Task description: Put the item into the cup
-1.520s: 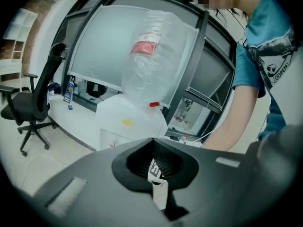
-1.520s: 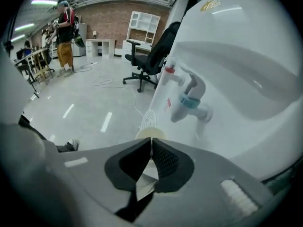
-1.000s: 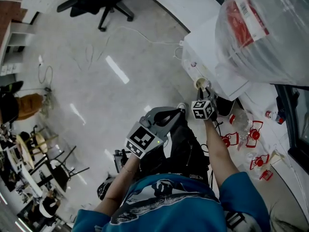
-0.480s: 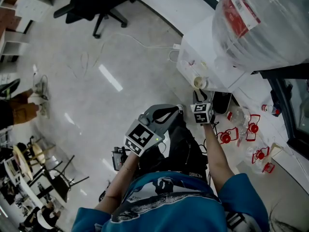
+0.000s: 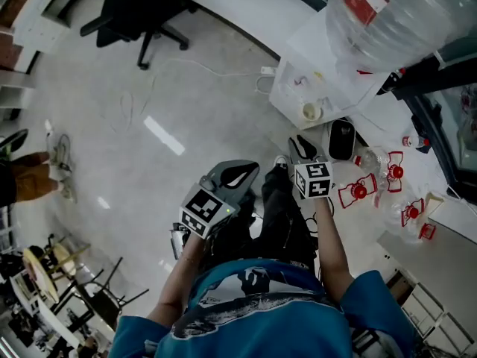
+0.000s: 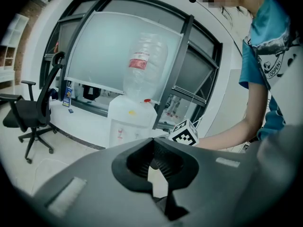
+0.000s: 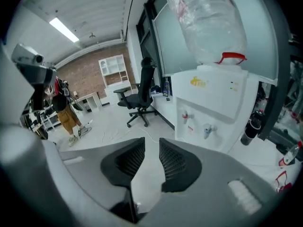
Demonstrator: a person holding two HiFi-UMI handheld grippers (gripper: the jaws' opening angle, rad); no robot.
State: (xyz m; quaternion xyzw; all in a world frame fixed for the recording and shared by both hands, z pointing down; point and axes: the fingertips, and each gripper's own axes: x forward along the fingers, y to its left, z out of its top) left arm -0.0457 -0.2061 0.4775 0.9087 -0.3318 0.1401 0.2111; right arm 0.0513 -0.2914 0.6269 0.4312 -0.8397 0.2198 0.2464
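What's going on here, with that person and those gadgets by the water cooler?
A person stands by a water dispenser, holding a claw tool in each hand. The right claw is open and empty, its jaws having just closed a little, and it hangs short of the small cup at the dispenser's front. The left claw is shut on nothing, lower down. Whether anything lies in the cup is too small to tell.

Was an open office workspace, water dispenser (image 7: 215,96) stood by glazed partitions (image 6: 109,51), wheeled office chair (image 5: 141,10), brick wall (image 7: 87,78), white shelves (image 7: 112,66).
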